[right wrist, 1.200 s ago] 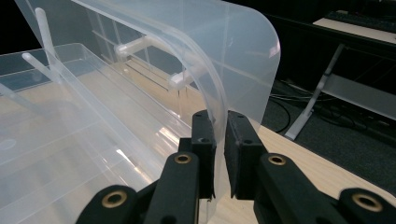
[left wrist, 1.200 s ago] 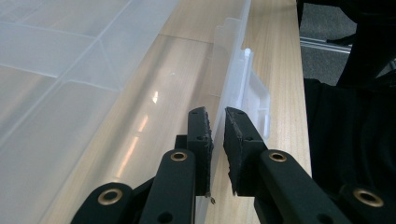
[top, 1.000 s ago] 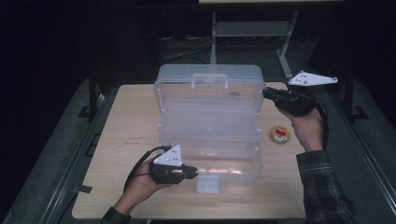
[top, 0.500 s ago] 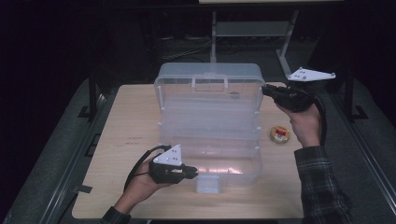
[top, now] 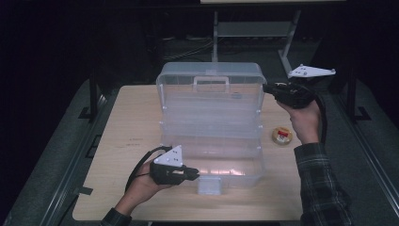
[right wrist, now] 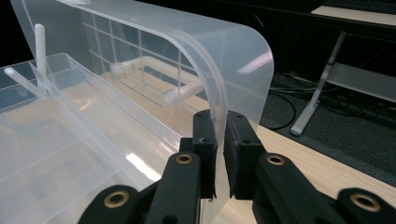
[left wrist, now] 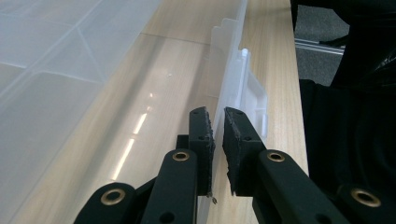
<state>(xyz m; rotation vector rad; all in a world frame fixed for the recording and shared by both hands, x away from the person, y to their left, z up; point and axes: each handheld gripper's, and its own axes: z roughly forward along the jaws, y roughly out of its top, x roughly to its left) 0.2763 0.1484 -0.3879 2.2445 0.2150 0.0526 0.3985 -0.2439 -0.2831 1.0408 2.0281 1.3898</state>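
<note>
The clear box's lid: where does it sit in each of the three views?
High view: lid stands open at the box's far side, right gripper at its right edge.
Left gripper view: not in it.
Right gripper view: lid curves up centre, jaws clamped on its edge.
Shared landmark: wooden table.

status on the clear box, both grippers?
Left gripper shut on box front wall. Right gripper shut on open lid. Small round item beside, not blocking.
</note>
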